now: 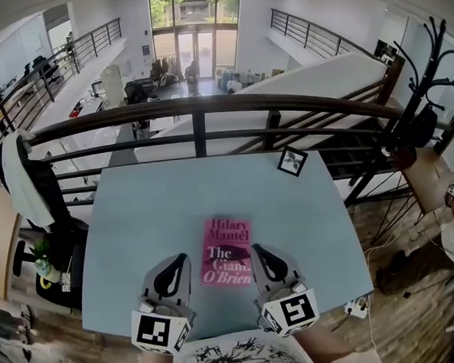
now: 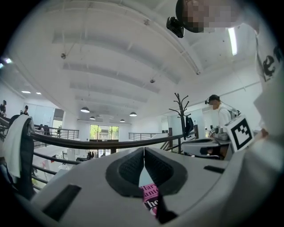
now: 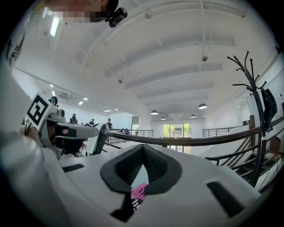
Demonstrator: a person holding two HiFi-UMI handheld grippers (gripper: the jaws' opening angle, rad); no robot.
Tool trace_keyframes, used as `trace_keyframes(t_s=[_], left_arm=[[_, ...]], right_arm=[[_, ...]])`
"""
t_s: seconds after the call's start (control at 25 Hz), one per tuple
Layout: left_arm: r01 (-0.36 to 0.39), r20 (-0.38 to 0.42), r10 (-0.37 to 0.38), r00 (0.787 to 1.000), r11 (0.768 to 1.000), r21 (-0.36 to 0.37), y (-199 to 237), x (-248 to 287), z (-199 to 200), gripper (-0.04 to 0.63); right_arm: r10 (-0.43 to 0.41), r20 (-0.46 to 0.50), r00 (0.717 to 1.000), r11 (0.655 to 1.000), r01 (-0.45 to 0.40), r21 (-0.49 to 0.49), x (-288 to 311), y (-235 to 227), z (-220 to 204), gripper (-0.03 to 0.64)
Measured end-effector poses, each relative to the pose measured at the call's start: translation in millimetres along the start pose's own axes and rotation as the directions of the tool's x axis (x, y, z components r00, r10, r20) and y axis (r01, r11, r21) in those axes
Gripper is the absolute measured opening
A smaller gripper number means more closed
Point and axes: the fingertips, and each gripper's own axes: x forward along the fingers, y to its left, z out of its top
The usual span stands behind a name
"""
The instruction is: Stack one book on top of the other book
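I had both claws low over the near side of the blue tabletop (image 1: 174,195), one on each side of the pink book (image 1: 227,251). The left claw (image 1: 178,260) was shut tight with nothing in it. The right claw (image 1: 259,249) was shut and empty too. The pink book lay flat with its cover up, between the two claws and just beside their tips. I saw only this one book, and I could not tell if another lay under it. If one did, I thought the stacking was done. If not, my next move called for finding the other book, opening a claw wide and gripping a book by its edge.
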Motion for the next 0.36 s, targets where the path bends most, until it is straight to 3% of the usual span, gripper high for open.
trace_keyframes(t_s=[0.36], left_arm=[[-0.021, -0.016, 0.022, 1.000, 0.999, 0.024, -4.4, -6.4, -6.3, 0.011]], right_arm=[[0.000, -0.019, 1.000, 1.000, 0.000, 0.001, -8.4, -0.7, -4.4, -0.009]])
